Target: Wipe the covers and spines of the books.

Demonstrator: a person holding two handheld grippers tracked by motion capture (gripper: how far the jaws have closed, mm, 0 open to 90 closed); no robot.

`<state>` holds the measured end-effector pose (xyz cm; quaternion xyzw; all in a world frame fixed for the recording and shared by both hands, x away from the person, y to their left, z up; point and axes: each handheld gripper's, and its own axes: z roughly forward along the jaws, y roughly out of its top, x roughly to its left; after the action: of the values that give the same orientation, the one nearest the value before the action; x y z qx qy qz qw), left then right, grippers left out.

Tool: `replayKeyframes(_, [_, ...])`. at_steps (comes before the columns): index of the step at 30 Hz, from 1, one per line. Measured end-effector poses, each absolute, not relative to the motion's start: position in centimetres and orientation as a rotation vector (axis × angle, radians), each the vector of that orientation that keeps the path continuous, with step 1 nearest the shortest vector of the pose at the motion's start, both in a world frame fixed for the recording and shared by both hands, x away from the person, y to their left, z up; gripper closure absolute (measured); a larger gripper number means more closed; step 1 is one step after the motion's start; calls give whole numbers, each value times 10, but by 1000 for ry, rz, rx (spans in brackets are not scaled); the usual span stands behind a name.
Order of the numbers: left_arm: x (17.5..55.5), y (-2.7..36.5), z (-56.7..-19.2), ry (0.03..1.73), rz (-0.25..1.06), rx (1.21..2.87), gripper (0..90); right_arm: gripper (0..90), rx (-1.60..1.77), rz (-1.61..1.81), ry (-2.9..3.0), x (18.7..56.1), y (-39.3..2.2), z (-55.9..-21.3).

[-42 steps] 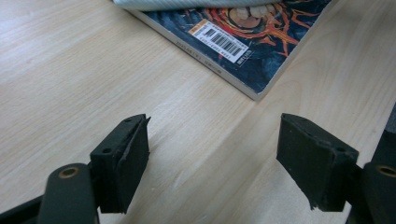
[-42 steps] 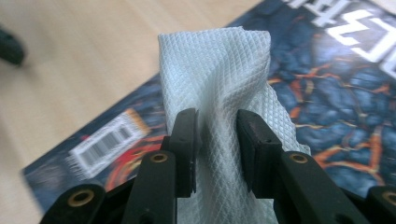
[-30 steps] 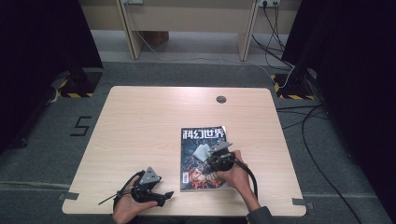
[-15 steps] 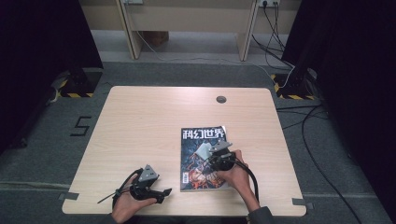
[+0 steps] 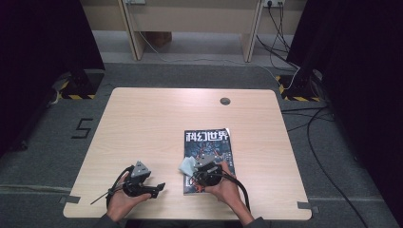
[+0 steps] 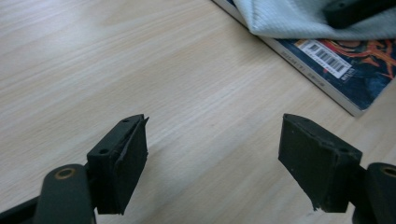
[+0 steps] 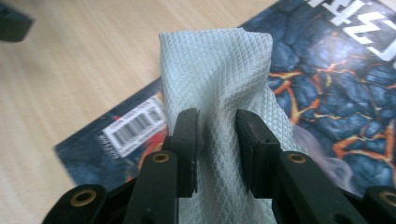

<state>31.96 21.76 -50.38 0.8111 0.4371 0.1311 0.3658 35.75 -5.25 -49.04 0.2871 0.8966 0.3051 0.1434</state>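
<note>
Two claws were at work: the right claw (image 7: 217, 140) pinched a folded white cloth (image 7: 219, 84) and held it over the lower left corner of the magazine (image 5: 211, 142), near its barcode, so wiping the cover looked to be the step in hand. Next it would need to drag the cloth across the cover. Spread and empty, the left claw (image 6: 215, 158) hovered above the bare desk (image 5: 157, 118) beside the magazine.
</note>
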Motion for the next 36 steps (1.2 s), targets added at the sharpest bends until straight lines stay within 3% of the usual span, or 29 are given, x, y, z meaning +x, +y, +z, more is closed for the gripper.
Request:
replayKeyframes(22, [322,220,-505,1137,344,2088,231,700,739,945,2673,323,-40,-491])
replayKeyframes(36, [322,219,-504,1132,347,2088,231,705,733,948,2677,320,-40,-491])
